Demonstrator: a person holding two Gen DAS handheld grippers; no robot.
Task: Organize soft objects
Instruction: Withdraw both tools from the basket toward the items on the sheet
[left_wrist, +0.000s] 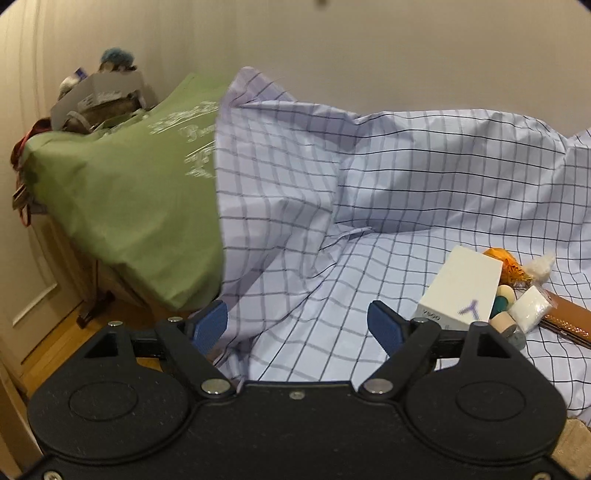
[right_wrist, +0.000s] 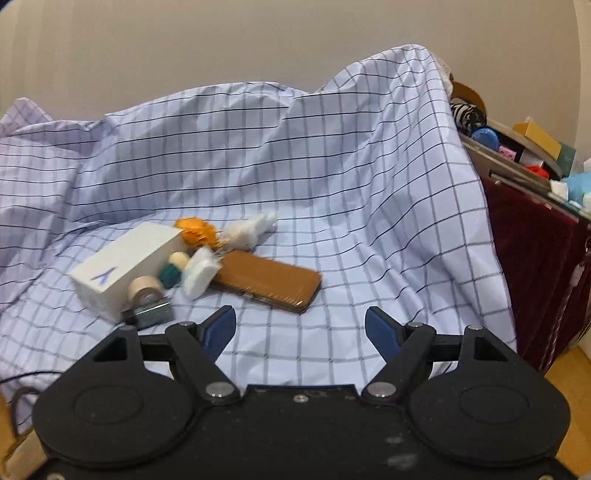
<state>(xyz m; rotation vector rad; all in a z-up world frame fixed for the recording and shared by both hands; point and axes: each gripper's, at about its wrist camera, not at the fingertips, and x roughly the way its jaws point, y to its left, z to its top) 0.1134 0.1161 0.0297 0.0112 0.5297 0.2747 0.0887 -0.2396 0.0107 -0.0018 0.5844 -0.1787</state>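
Note:
A pile of small things lies on a checked sheet (right_wrist: 332, 206): a white box (right_wrist: 125, 266), an orange tuft (right_wrist: 195, 230), a white fluffy tuft (right_wrist: 251, 227), a white pad (right_wrist: 199, 275), a teal yarn ball (right_wrist: 170, 275), a tape roll (right_wrist: 144, 291) and a brown flat case (right_wrist: 269, 282). My right gripper (right_wrist: 301, 330) is open and empty, just in front of the case. My left gripper (left_wrist: 301, 326) is open and empty, left of the white box (left_wrist: 461, 291); the orange tuft (left_wrist: 504, 260) lies behind the box.
A green cloth (left_wrist: 125, 206) drapes over a stack at the left, with a cardboard box (left_wrist: 99, 92) on top. A dark red cloth (right_wrist: 535, 266) hangs at the right under a cluttered shelf (right_wrist: 517, 155). Wood floor (left_wrist: 55, 339) shows at lower left.

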